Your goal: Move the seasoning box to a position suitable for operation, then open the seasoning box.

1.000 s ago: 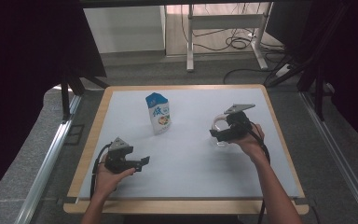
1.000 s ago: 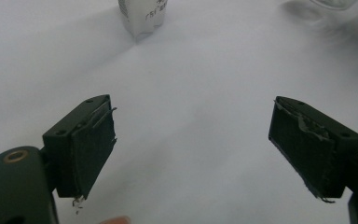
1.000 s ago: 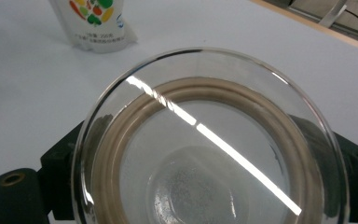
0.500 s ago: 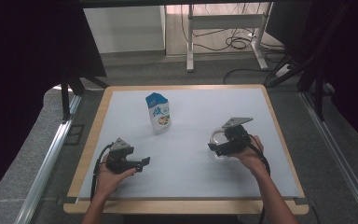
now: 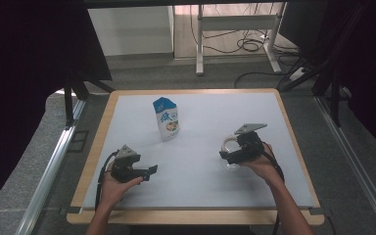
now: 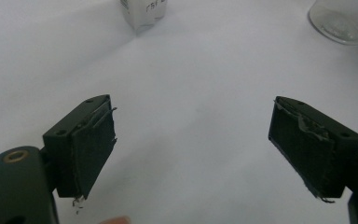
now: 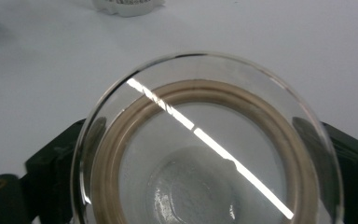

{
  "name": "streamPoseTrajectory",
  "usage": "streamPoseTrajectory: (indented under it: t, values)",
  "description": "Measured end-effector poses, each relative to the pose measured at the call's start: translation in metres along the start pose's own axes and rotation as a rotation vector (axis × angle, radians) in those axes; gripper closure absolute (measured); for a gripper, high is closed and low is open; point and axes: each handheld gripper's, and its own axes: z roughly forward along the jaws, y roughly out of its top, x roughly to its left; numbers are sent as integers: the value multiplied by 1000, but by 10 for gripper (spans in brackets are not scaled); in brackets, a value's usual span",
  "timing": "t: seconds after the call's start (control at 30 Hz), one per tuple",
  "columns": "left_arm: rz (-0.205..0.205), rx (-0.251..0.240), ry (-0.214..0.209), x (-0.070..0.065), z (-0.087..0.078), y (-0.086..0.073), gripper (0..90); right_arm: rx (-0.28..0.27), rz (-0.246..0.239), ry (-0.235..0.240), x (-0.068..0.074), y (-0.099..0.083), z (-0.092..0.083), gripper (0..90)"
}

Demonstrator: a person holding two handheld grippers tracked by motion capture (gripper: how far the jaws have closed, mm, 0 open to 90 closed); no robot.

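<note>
A clear glass (image 7: 205,154) with a tan ring inside sits upright between my right gripper's jaws, and its rim hides most of both pads. In the high view my right gripper (image 5: 228,156) is shut on the glass (image 5: 229,149) at the right of the white table top (image 5: 196,186). A blue and white carton (image 5: 166,119) stands upright at the back centre-left. My left gripper (image 5: 149,172) rests low at the front left, open, with nothing between its pads (image 6: 93,149). The carton's base (image 6: 144,14) and the glass (image 6: 338,21) lie far ahead of it.
The table has a wooden rim (image 5: 196,217). Black frame legs (image 5: 71,98) stand at its left and cables (image 5: 247,46) lie on the floor behind. The carton's foot (image 7: 128,5) is just beyond the glass.
My right gripper has carried the glass toward the person and lower over the table. The left gripper and the carton have stayed put.
</note>
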Motion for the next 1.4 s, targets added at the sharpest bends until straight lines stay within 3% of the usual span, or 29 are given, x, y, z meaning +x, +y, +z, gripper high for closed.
streamPoseTrajectory:
  t: [0.13,0.33,0.47,0.63,0.77,0.93,1.07,1.27,1.4]
  values:
    - [-10,-3,2,2,1,-1,151,-71,12,-23,5,4,-16,26]
    - [-8,-9,4,0,1,-1,152,-215,61,-18,0,8,-49,59]
    - [-10,-21,8,0,0,-1,158,-289,80,-21,1,4,-66,130]
    - [-2,-18,12,0,1,-2,161,-334,106,-63,3,-5,-77,247]
    - [0,-22,15,0,0,-3,161,-380,143,-51,-3,-16,-83,369]
    - [0,-23,20,0,-1,-3,162,-399,142,-75,-6,-28,-89,612]
    - [-1,-22,25,0,0,-3,162,-401,124,-106,-4,-39,-90,754]
    - [17,-18,20,-3,2,-2,170,-354,112,-129,-9,-50,-88,892]
    - [17,-26,21,-5,-1,-1,170,-364,111,-131,-11,-50,-91,898]
